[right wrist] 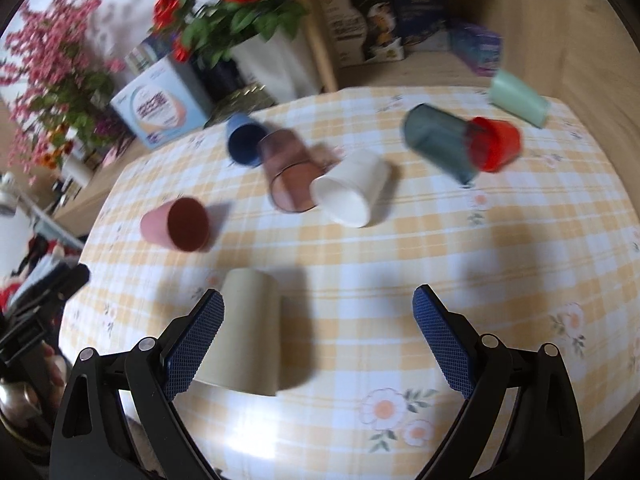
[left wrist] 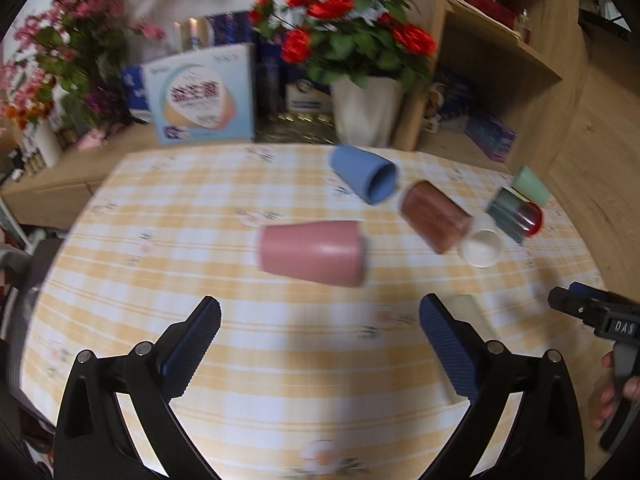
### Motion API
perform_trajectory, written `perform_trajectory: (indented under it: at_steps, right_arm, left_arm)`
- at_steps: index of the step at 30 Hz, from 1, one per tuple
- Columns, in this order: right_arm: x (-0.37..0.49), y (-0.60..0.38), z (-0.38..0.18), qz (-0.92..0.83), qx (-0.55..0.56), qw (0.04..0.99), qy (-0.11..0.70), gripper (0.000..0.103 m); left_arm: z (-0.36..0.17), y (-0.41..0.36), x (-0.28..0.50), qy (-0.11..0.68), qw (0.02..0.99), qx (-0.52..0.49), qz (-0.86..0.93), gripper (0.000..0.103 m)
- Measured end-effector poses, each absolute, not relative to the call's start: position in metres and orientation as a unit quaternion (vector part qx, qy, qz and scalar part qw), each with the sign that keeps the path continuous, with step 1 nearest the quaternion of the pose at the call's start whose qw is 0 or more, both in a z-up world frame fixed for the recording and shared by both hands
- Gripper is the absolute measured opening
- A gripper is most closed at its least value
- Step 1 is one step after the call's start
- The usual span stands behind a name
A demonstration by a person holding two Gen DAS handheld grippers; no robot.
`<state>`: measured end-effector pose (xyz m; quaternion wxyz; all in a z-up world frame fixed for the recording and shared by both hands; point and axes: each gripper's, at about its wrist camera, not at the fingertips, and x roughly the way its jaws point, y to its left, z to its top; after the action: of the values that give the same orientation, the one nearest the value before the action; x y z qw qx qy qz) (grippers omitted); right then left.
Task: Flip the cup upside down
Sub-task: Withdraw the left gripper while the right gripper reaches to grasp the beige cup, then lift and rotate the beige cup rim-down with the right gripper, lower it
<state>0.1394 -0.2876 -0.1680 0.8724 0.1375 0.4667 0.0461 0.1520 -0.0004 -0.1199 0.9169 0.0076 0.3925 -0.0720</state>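
Observation:
Several cups lie on their sides on the checked tablecloth. A pink cup [left wrist: 312, 252] lies just beyond my open, empty left gripper [left wrist: 320, 320]; it also shows in the right wrist view [right wrist: 176, 224]. A cream cup [right wrist: 248, 332] stands upside down beside the left finger of my open, empty right gripper [right wrist: 320, 312]. Farther off lie a blue cup [left wrist: 364, 172], a brown cup [left wrist: 436, 216], a white cup [right wrist: 352, 188], a dark green cup [right wrist: 440, 144] with a red cup [right wrist: 496, 144] at its mouth, and a light green cup [right wrist: 520, 98].
The table [left wrist: 280, 380] has a yellow checked cloth. Behind it stand a white vase of red flowers [left wrist: 366, 112], a light blue box [left wrist: 204, 96], pink flowers [left wrist: 60, 52] and a wooden shelf unit [left wrist: 500, 72]. The right gripper's handle [left wrist: 600, 320] shows at the left view's right edge.

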Motion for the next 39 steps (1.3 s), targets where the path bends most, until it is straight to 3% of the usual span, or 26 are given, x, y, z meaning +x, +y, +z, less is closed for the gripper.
perform_trajectory:
  at_steps: [11,24,25,26,28,31,39]
  right_arm:
    - [0.18,-0.229,-0.196,0.09,0.132,0.822,0.547,0.092]
    - [0.207,-0.206,-0.231,0.075,0.122,0.784,0.604,0.092]
    - [0.206,-0.205,-0.233,0.076,0.121,0.783,0.606,0.091]
    - [0.206,-0.205,-0.234,0.076,0.121,0.781,0.607,0.076]
    - [0.206,-0.207,-0.239,0.075,0.127,0.774,0.616,0.066]
    - [0.205,-0.208,-0.245,0.073,0.13,0.768,0.622,0.061]
    - [0.198,-0.211,-0.245,0.08,0.137,0.772,0.615,0.06]
  left_arm:
    - [-0.124,0.074,0.143,0.384,0.923,-0.014,-0.008,0.097]
    - [-0.141,0.083,0.143,0.401,0.915,-0.042,-0.017,0.097]
    - [-0.142,0.083,0.143,0.401,0.915,-0.042,-0.017,0.097]
    - [-0.142,0.083,0.143,0.401,0.915,-0.042,-0.018,0.097]
    - [-0.143,0.083,0.143,0.402,0.914,-0.044,-0.02,0.097]
    - [-0.145,0.082,0.143,0.405,0.913,-0.049,-0.023,0.097]
    - [-0.145,0.077,0.14,0.409,0.911,-0.045,-0.028,0.097]
